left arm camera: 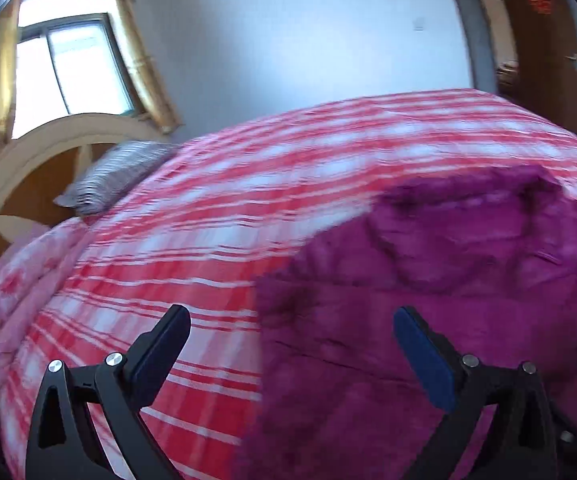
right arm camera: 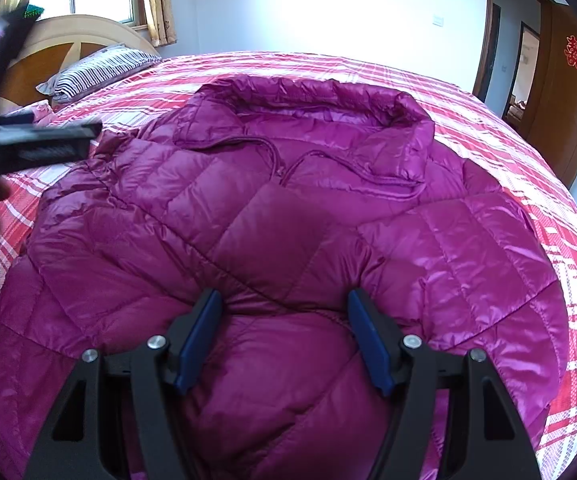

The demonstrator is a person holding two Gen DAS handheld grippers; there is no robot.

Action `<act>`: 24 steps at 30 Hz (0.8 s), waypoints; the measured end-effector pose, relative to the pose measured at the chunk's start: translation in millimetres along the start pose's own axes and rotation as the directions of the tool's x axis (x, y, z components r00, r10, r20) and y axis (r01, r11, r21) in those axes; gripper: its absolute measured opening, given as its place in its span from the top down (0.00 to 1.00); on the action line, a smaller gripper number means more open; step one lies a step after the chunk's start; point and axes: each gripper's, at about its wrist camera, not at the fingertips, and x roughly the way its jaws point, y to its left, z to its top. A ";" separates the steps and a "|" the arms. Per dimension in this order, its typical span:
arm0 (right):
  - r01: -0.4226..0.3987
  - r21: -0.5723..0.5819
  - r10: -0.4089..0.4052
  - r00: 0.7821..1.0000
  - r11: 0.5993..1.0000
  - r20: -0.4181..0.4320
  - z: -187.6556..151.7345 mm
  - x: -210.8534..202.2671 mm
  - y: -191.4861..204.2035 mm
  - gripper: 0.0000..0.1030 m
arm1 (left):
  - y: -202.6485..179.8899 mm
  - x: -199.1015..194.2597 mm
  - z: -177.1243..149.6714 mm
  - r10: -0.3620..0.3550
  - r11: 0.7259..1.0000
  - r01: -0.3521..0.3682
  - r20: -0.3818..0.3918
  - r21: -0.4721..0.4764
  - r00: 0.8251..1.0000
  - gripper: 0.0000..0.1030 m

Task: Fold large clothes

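Lying spread across the bed (right arm camera: pixel 508 184): a purple quilted jacket (right arm camera: pixel 288 216), collar toward the far wall, zip partly open at the neck, sleeves folded inward over the front. Apparently laid flat so the padded panels can be folded without bunching.

Bearing down on the lower middle of the jacket: right hand-held gripper (right arm camera: pixel 284 320), jaws spread, a puffed ridge of fabric bulging up between the blue pads. Contact at both pads looking likely; whether actually pinching or only pressing down to pin the garment, not determinable.

Hovering over the jacket's left edge, where purple meets the red-and-white checked cover: left hand-held gripper (left arm camera: pixel 292 344), jaws spread wide, holding nothing. View blurred. Probably positioning for the next fold.

Resting against the headboard (right arm camera: pixel 88 36): a striped pillow (right arm camera: pixel 100 68), well clear of the work.

Markings: red paper decoration on the wooden door (right arm camera: pixel 576 54), resembling a double-happiness character. No brand or label showing on the jacket.
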 end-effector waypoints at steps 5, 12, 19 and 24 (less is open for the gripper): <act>0.000 0.000 0.000 1.000 1.000 0.000 0.1 0.1 -0.1 0.32 | -28.1 40.1 -26.4 0.009 0.998 -0.002 -0.121 0.064 0.993 0.01; -0.001 0.000 0.001 1.000 1.000 0.002 0.4 -0.1 0.2 0.32 | -15.8 52.6 -27.9 -0.082 0.997 0.079 -0.157 -0.027 0.984 0.01; 0.005 -0.008 -0.005 1.000 1.000 0.002 1.0 -0.8 1.7 0.32 | -7.1 56.5 -32.1 -0.133 0.990 0.122 -0.168 -0.077 0.977 0.01; -0.050 -0.031 0.049 0.998 0.998 -0.032 8.9 -7.5 -4.1 0.32 | -9.0 56.2 -32.5 -0.132 0.990 0.121 -0.165 -0.078 0.977 0.01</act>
